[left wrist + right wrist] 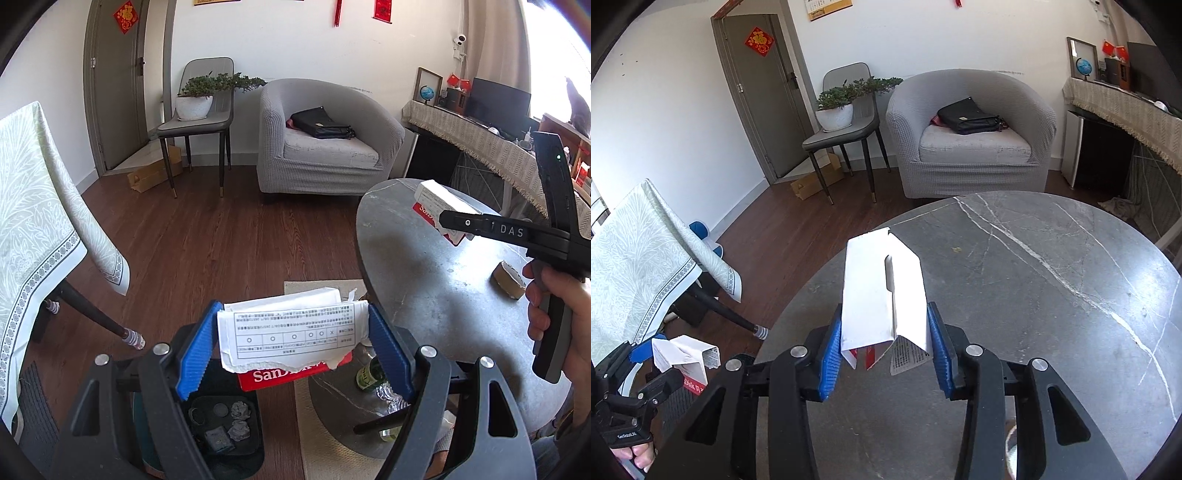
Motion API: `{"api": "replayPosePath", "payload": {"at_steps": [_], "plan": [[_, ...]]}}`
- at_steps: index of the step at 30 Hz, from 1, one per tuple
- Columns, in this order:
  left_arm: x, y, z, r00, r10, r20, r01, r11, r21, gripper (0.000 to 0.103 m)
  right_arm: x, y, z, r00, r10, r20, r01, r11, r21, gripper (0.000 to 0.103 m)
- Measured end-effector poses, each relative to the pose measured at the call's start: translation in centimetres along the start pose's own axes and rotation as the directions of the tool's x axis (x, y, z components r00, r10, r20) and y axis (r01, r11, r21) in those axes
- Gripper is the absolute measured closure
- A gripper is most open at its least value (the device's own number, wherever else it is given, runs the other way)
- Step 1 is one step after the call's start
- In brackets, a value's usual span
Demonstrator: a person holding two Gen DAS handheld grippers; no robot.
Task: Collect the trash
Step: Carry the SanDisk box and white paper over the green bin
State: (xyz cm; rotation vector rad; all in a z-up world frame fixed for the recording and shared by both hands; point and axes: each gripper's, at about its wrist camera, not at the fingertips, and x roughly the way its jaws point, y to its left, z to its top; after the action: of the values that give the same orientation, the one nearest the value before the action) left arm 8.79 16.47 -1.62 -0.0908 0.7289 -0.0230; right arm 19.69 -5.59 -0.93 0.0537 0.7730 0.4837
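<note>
My left gripper (pixel 293 349) is shut on a torn white-and-red SanDisk package (pixel 291 341), held in the air over a dark trash bin (pixel 236 448) on the floor; crumpled paper lies in the bin. My right gripper (pixel 884 341) is shut on another torn white SanDisk package piece (pixel 882 291), held just above the round grey marble table (pixel 1034 258). The right gripper with its package (pixel 439 201) shows in the left wrist view, and the left gripper's package (pixel 685 360) shows at the lower left of the right wrist view.
A brown tape roll (pixel 509 282) lies on the marble table (pixel 424 266). A lower shelf holds a green bottle (pixel 369 374). A cloth-covered table (pixel 33 229) stands at the left, a grey armchair (pixel 325 144) and a chair with a plant (pixel 199 107) behind.
</note>
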Motion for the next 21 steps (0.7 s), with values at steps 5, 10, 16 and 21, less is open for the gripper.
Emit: {"api": "replayPosePath", "payload": {"at_steps": [5,10,16,21], "plan": [[0.2,2.5,-1.2,0.998,0.048,-0.039,-0.048,0.999,-0.005,0.023,0.9,3.7,-0.1,0.998,0.055,-0.01,-0.056,0.997,-0.051,0.06],[0.4,4.9,-2.6,0.992,0.096,-0.081,-0.097,0.995,-0.001,0.023,1.6,7.5,-0.7,0.995,0.095,-0.029,-0.098,0.99,-0.104,0.06],[1.0,7.7,-4.4,0.978,0.138,-0.159,-0.14,0.99,-0.002,0.023,2.4,11.9,-1.3,0.989,0.139,-0.051,-0.145,0.977,-0.155,0.06],[1.2,9.8,-5.7,0.969,0.147,-0.2,-0.153,0.988,-0.013,0.023,3.0,15.1,-1.7,0.983,0.172,-0.071,-0.183,0.964,-0.195,0.06]]}}
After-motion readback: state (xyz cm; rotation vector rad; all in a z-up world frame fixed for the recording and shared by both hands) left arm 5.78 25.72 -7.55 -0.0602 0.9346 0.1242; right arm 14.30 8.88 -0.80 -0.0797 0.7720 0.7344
